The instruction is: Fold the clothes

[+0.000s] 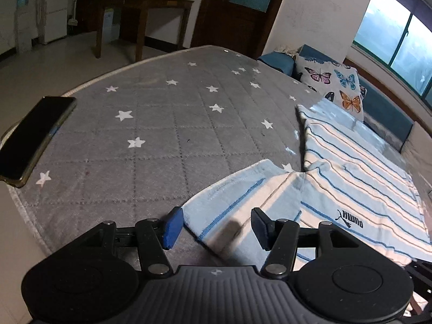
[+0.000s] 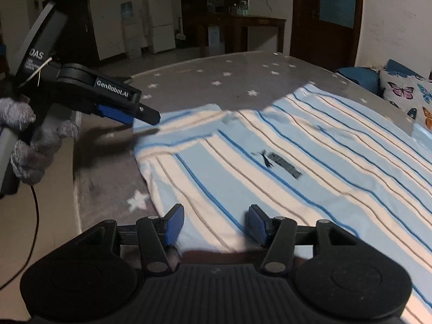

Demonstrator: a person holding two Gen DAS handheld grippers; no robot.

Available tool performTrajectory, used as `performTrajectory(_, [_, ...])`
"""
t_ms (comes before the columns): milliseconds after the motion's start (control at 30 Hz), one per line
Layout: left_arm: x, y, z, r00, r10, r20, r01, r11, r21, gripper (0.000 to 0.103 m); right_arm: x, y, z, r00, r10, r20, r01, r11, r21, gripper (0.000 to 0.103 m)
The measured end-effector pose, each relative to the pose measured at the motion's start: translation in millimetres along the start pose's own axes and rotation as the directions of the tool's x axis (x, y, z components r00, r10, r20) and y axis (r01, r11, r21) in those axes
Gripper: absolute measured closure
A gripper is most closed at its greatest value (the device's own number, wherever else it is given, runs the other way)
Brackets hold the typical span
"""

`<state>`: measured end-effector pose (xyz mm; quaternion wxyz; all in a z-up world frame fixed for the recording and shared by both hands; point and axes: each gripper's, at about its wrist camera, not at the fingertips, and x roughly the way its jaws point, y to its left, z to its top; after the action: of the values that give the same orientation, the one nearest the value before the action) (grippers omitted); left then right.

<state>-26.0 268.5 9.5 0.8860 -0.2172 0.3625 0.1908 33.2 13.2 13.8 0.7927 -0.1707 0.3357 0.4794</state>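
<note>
Nearest us in the left wrist view, our left gripper [image 1: 216, 228] hangs with its blue pads apart, and the sleeve [image 1: 243, 197] of the striped T-shirt [image 1: 359, 178] lies under the gap between them; the pads do not press on the cloth. The sleeve is pale blue with a white band and a darker blue stitched line, and its hem points toward 7 o'clock. From 3 o'clock the shirt's body spreads away flat: white and light-blue bands, thin dark-blue and tan lines, and a black PUMA logo [image 1: 349, 218] printed upside down to us.

In the right wrist view, our right gripper [image 2: 214, 225] also stands apart, with nothing clamped, over the near edge of the same T-shirt [image 2: 297, 162], which lies spread flat on the grey star-print bed cover [image 2: 194, 81]. The logo there is blurred. At 10 o'clock the left gripper [image 2: 145, 117] reaches over the sleeve tip, held by a hand in a grey knit glove [image 2: 32, 145].

Farther out, a dark phone [image 1: 32, 137] sits on a mount at 9 o'clock. A butterfly-print pillow [image 1: 334, 86] rests at 2 o'clock beyond the shirt, against a blue cushion. At the far wall stand a wooden table [image 1: 145, 8] and a white fridge [image 2: 160, 21]; what the fridge holds we cannot tell.
</note>
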Motion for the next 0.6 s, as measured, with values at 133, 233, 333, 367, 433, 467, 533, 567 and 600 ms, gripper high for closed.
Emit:
performTrajectory(133, [2,4,-2,1.0,-0.002,-0.01,0.002,1.0,-0.009,0.046,11,10,3,1.0,0.003,-0.008,-0.003,0.999,-0.045,0.049])
performTrajectory(233, [1,5,-2,1.0,-0.01,-0.01,0.01,1.0,-0.024,0.047,16,14,11,1.0,0.015,0.007,-0.014,0.999,-0.036,0.049])
performTrajectory(333, [2,4,-2,1.0,-0.021,-0.014,0.02,0.999,-0.029,0.053,25,16,20,1.0,0.017,0.016,-0.017,1.0,-0.008,0.049])
performTrajectory(367, [2,4,-2,1.0,-0.022,-0.013,0.022,0.999,-0.028,0.055,30,18,23,1.0,0.02,0.018,-0.02,1.0,-0.002,0.049])
performTrajectory(433, [3,4,-2,1.0,-0.017,-0.01,0.017,0.999,-0.032,0.058,37,22,28,0.999,0.033,0.015,-0.033,0.999,0.0,0.049])
performTrajectory(467, [3,4,-2,1.0,-0.017,-0.01,0.016,0.999,-0.038,0.06,40,25,29,0.999,0.037,0.013,-0.037,0.999,-0.003,0.049])
performTrajectory(533, [3,6,-1,1.0,-0.019,-0.01,0.019,0.998,-0.054,0.061,45,33,30,0.999,0.035,0.013,-0.035,0.999,-0.025,0.048])
performTrajectory(567, [3,8,-1,1.0,-0.018,-0.009,0.017,0.998,-0.062,0.061,47,36,29,1.0,0.028,0.013,-0.028,0.999,-0.037,0.048])
performTrajectory(600, [2,8,-2,1.0,-0.012,-0.006,0.011,0.998,-0.068,0.061,47,39,29,1.0,0.021,0.013,-0.02,0.999,-0.048,0.047])
